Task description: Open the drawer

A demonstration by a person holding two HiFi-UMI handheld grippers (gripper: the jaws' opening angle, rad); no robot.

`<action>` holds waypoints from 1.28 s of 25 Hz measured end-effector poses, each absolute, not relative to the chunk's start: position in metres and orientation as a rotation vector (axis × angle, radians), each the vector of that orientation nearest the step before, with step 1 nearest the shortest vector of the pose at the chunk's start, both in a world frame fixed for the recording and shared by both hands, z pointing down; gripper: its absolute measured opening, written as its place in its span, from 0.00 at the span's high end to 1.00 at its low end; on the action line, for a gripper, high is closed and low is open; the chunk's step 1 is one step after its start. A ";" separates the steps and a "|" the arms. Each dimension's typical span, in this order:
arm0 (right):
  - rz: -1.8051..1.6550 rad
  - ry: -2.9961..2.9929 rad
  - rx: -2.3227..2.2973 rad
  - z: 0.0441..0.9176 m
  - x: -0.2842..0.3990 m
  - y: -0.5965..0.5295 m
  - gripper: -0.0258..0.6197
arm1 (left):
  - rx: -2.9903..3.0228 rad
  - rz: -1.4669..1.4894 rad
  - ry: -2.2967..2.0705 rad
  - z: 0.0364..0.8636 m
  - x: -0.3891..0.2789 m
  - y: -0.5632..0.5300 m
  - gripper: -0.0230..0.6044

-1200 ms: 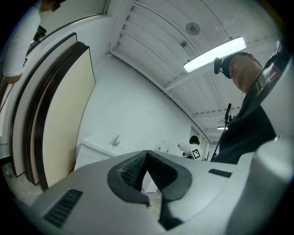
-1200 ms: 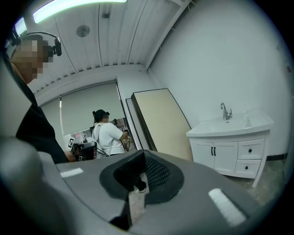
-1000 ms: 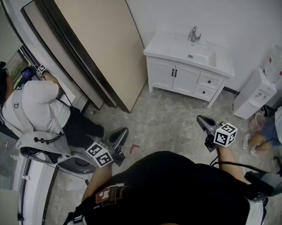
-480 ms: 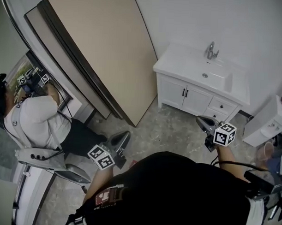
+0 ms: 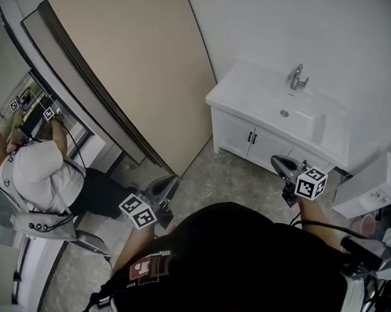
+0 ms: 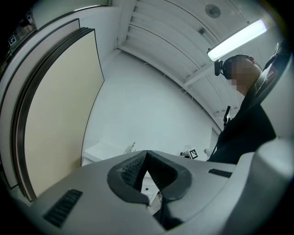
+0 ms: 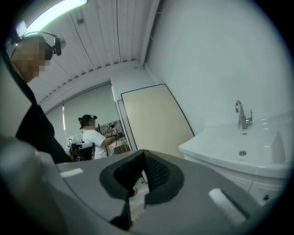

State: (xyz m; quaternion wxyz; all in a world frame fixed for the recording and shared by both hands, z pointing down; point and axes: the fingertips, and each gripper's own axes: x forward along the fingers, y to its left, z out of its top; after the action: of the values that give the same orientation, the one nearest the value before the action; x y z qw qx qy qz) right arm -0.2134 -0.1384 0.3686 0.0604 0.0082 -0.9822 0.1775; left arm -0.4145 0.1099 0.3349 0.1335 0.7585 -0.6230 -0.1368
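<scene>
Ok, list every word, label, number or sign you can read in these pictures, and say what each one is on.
No text here can be read.
Patch on the black shirt: small print, too blurred to read.
Left gripper's cube and right gripper's cube: black-and-white square marker patterns only, no letters or numbers.

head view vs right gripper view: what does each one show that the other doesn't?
Head view only: both the left gripper and the right gripper from above, with their marker cubes, the floor and the vanity's door fronts.

Right gripper view only: the ceiling light, the wearer's head-mounted camera, and the right gripper's jaws up close, shut with nothing between them.

Both: the white vanity with its faucet, the beige panel leaning on the wall, and a second person in a white shirt.
</scene>
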 end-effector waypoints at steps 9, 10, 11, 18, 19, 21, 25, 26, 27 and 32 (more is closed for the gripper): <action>0.607 -2.962 0.231 0.389 -0.218 -0.212 0.96 | 2.259 -0.374 -1.663 0.348 -0.451 0.013 0.98; 0.611 -2.966 0.268 0.388 -0.217 -0.219 0.96 | 2.281 -0.367 -1.633 0.346 -0.455 0.001 0.98; 0.617 -2.970 0.312 0.387 -0.218 -0.227 0.96 | 2.302 -0.362 -1.601 0.343 -0.461 -0.013 0.98; 0.659 -2.963 0.577 0.374 -0.290 -0.287 0.96 | 2.440 -0.294 -1.388 0.325 -0.561 -0.113 0.98; 0.678 -2.963 0.614 0.372 -0.301 -0.296 0.96 | 2.454 -0.298 -1.364 0.324 -0.576 -0.125 0.98; 0.698 -2.957 0.662 0.370 -0.324 -0.310 0.96 | 2.466 -0.296 -1.319 0.324 -0.602 -0.145 0.98; 0.683 -2.940 0.703 0.372 -0.361 -0.327 0.96 | 2.470 -0.260 -1.246 0.322 -0.637 -0.186 0.98; 0.687 -2.936 0.715 0.372 -0.366 -0.332 0.96 | 2.471 -0.257 -1.233 0.323 -0.643 -0.197 0.98; 0.691 -2.928 0.726 0.373 -0.368 -0.336 0.96 | 2.472 -0.256 -1.221 0.324 -0.648 -0.207 0.98; 0.714 -2.887 0.807 0.386 -0.353 -0.371 0.96 | 2.476 -0.248 -1.162 0.330 -0.645 -0.257 0.98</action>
State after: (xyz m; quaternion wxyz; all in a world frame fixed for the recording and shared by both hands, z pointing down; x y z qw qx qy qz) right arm -0.3531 -0.3707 0.3863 0.0299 0.2619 -0.9364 0.2315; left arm -0.6449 -0.2569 0.3301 0.1966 0.8839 -0.4149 -0.0885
